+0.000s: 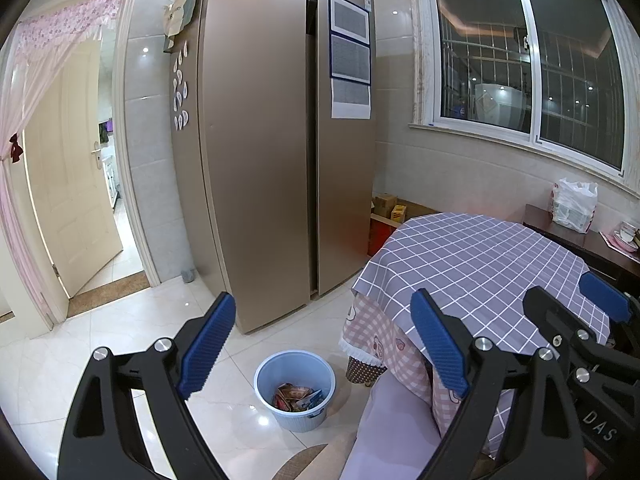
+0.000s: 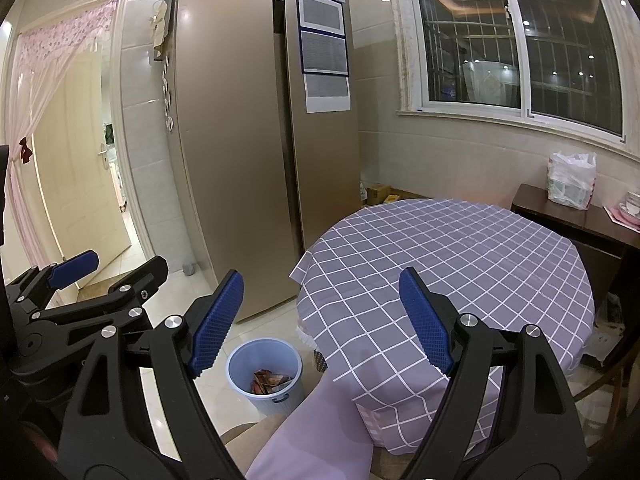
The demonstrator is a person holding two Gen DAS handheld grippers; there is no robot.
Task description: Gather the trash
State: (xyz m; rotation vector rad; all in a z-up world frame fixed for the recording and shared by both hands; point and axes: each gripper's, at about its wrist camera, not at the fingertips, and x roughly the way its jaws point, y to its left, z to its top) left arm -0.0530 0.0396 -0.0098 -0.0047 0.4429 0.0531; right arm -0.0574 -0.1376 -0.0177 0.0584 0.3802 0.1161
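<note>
A light blue waste bin (image 1: 298, 420) (image 2: 276, 400) stands on the tiled floor beside the round table, and several crumpled wrappers (image 1: 298, 396) (image 2: 270, 382) lie inside it. My left gripper (image 1: 324, 344) (image 2: 108, 272) hangs open above the bin with nothing between its blue pads. My right gripper (image 2: 322, 320) (image 1: 576, 304) is just to its right, over the table's near edge, open too and holding nothing. The purple checked tablecloth (image 1: 480, 264) (image 2: 440, 264) shows no loose trash on top.
A tall bronze fridge (image 1: 260, 140) (image 2: 232, 140) stands behind the bin. A dark side table (image 1: 580, 240) carries a white plastic bag (image 1: 574, 204) (image 2: 570, 180). Cardboard boxes (image 1: 386, 204) sit by the wall. A purple-covered chair back (image 1: 400, 432) is close below. A doorway (image 1: 80, 200) opens at left.
</note>
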